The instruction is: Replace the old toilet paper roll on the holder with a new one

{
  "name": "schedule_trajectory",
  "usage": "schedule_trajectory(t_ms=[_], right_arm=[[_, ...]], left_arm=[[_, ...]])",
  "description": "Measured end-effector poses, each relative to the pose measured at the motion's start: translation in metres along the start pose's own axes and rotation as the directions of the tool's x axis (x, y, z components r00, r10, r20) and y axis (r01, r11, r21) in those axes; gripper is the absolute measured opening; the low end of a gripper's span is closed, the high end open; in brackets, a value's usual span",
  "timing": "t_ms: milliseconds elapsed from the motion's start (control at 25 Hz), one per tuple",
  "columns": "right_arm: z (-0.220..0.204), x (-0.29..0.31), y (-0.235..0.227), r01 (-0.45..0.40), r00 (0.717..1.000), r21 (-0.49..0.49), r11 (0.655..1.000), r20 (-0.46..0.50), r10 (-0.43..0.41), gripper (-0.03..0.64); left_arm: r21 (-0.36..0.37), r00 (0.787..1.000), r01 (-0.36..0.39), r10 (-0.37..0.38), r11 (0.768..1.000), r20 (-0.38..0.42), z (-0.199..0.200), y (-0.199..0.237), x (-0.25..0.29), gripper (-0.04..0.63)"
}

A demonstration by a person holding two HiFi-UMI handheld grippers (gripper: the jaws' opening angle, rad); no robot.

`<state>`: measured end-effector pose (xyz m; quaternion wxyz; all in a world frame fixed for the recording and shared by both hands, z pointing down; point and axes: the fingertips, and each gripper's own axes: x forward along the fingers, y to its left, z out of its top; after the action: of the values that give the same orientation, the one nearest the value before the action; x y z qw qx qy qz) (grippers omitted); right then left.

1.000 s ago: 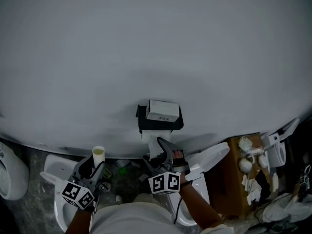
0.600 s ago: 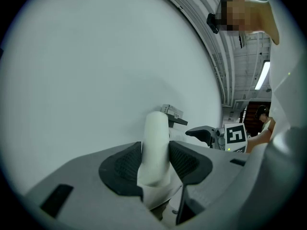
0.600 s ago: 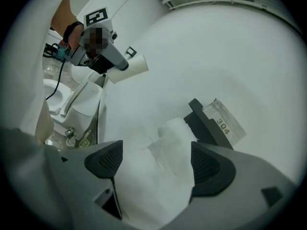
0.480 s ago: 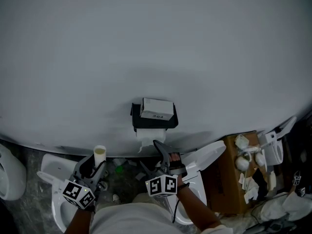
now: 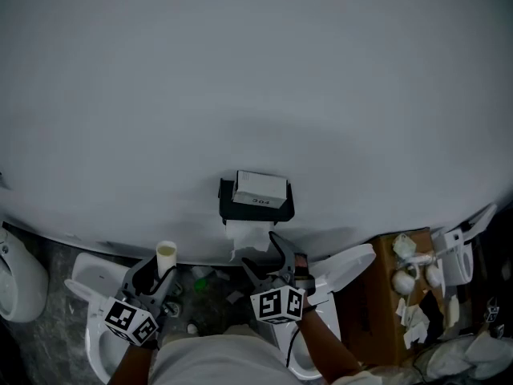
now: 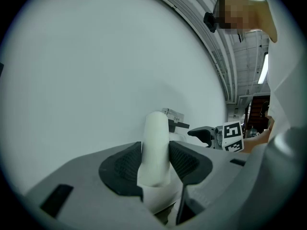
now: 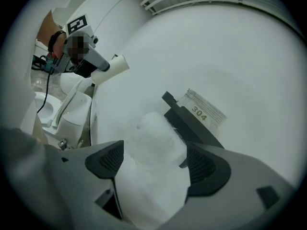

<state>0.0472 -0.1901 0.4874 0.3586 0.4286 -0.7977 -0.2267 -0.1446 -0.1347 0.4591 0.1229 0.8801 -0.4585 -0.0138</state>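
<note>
A black paper holder (image 5: 256, 205) with a label reading 304 is fixed to the pale wall. White toilet paper (image 5: 247, 237) sits just under it. In the right gripper view this toilet paper (image 7: 153, 150) fills the gap between the wide jaws of my right gripper (image 7: 152, 166), with the holder (image 7: 192, 128) right behind it. My right gripper (image 5: 268, 261) stands just below the holder. At the lower left, my left gripper (image 5: 159, 271) is shut on an upright bare cardboard tube (image 5: 166, 255). The tube (image 6: 156, 147) is pinched between both pads.
White toilet bowls stand below: one at the left (image 5: 88, 287), one with a raised lid (image 5: 346, 265) at the right. A brown cardboard box (image 5: 393, 295) holding white bits stands further right. Litter lies on the dark floor (image 5: 200, 281). A white fixture (image 5: 16, 277) is at the far left.
My right gripper has risen a little towards the underside of the holder, with the paper still between its jaws. The left gripper and its tube have hardly shifted.
</note>
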Motion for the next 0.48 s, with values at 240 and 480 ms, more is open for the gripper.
schedule_trajectory(t_ms=[240, 480], right_arm=[[-0.009, -0.001, -0.011, -0.004, 1.000, 0.100, 0.995, 0.005, 0.003, 0.407], [-0.008, -0.002, -0.020, -0.026, 0.999, 0.275, 0.961, 0.038, 0.016, 0.380]], left_arm=[[0.014, 1.000, 0.014, -0.014, 1.000, -0.002, 0.004, -0.009, 0.013, 0.187], [0.018, 1.000, 0.021, -0.021, 1.000, 0.003, 0.007, -0.017, 0.025, 0.187]])
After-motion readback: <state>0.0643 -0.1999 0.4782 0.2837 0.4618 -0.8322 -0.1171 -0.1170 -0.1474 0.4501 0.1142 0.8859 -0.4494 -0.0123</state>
